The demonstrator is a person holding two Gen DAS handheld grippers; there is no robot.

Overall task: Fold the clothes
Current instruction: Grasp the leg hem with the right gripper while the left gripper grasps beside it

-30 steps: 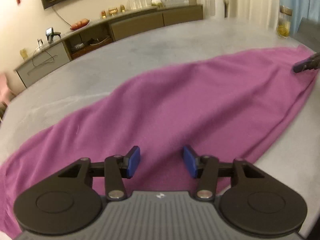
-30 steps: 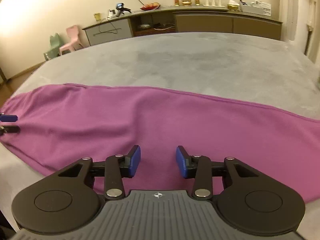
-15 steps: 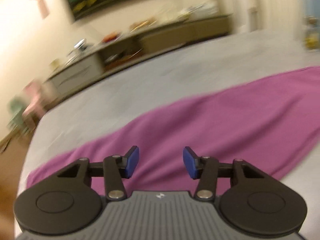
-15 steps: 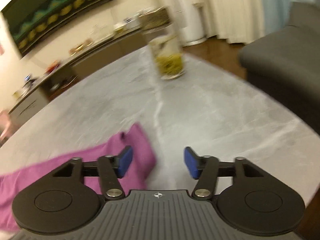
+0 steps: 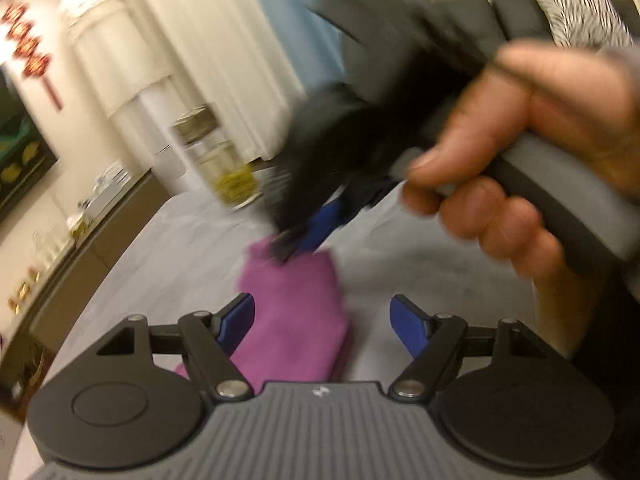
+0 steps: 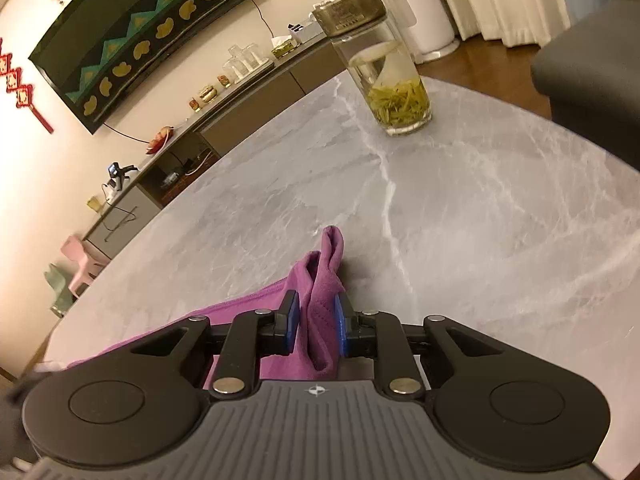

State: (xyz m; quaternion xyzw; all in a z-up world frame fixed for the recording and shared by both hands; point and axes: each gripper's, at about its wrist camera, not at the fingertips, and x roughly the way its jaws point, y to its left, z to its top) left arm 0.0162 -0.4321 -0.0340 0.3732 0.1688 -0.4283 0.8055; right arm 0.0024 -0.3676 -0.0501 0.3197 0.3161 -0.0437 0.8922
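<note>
Room: grey marble table [image 6: 460,208] in a living room, with a sideboard [image 6: 224,120] at ten o'clock in the right wrist view.

Garment: purple cloth [image 6: 320,304] lies on the table, stretching away toward eight o'clock in the right wrist view; its end is bunched upright between the right gripper's pads.

Left gripper: left gripper [image 5: 322,322] has its jaws spread and opening; the cloth's end lies below the gap but neither pad touches it, so nothing is grasped.

Right gripper: right gripper [image 6: 316,322] is closing, with both pads against the pinched fold, so I judge it gripped. In the blurred left wrist view it sits at twelve o'clock, carried by a hand [image 5: 520,152].

Risk, collision: both grippers are near each other over the same end; a hasty reach could knock them together.

Risk, slip: only a narrow ridge is pinched, so a sharp pull could free it.

Risk, glass: tea glass [image 6: 384,76] stands at one o'clock; a wide swing of cloth could tip it.
</note>
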